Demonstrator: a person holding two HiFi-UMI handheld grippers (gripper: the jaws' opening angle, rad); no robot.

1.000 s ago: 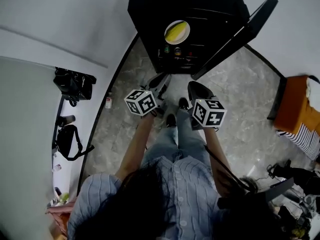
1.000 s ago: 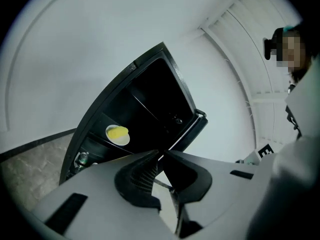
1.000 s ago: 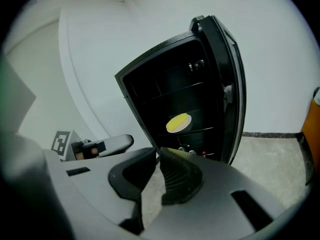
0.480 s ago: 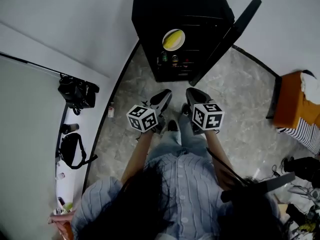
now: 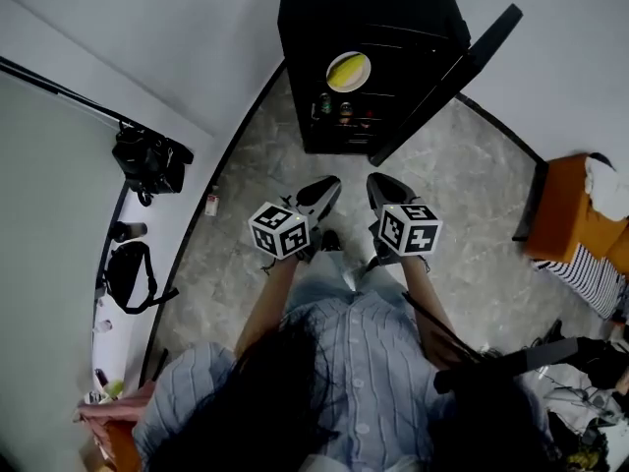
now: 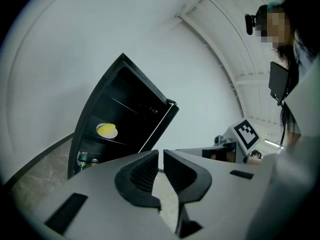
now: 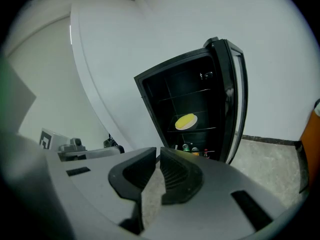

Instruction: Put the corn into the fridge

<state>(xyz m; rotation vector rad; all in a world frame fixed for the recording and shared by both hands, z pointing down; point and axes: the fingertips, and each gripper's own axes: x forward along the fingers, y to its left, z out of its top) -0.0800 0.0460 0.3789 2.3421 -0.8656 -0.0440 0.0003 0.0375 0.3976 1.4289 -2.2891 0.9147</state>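
— Marbled grey floor (image 5: 462,195) and white walls frame the black fridge (image 5: 393,8), whose door (image 5: 447,82) stands wide open to the right in the head view. Where do we find the corn?

— We see the corn (image 5: 344,67) lying on a white plate (image 5: 366,67) on a middle shelf inside the fridge. A row of bottles (image 5: 345,111) stands on the shelf below it.

— And where do we hold our two grippers?

— We hold them side by side over the floor, in front of the open fridge. The left gripper (image 5: 324,187) and the right gripper (image 5: 381,185) both point toward the fridge, each with its marker cube toward us. Both are well apart from the corn, with bare floor between their tips and the fridge.

— How does the corn sit against each pair of jaws?

— In the left gripper view, we find it above and to the left of the jaw tips, deep in the dark cabinet. In the right gripper view, it lies above the tips and a little to the right, with the bottles just under it.

— Do we grip anything?

— No. Each view shows its jaws drawn together to a thin slit, with nothing between the ribbed pads. Neither gripper touches the plate, the door or the corn.
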